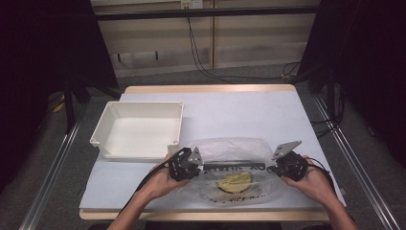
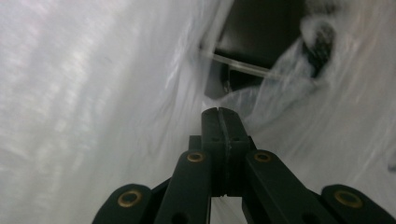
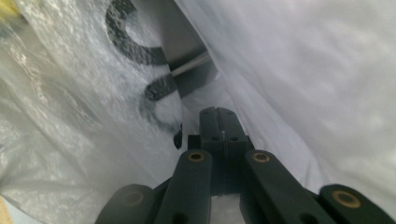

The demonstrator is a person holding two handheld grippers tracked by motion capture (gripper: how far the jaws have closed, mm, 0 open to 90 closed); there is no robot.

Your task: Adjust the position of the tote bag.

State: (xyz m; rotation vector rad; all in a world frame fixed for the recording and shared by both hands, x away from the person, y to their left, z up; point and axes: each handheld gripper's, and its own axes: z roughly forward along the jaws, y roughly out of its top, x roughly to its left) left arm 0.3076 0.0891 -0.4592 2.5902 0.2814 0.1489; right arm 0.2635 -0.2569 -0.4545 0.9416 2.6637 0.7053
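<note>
1. clear crinkly plastic bag with black print (image 1: 230, 165) lies flat on the white table top (image 1: 249, 112), just in front of and to the right of the white rectangular plastic tub (image 1: 139, 129); a yellow item (image 1: 234, 180) sits inside the bag.
2. left gripper (image 1: 191, 165): jaws pressed together, pinching the bag's left edge film.
3. right gripper (image 1: 282, 167): jaws pressed together on the right edge.
4. the bag's long axis runs gripper to gripper; the tub is nearer the left gripper, so any transfer likely goes left and away.
</note>
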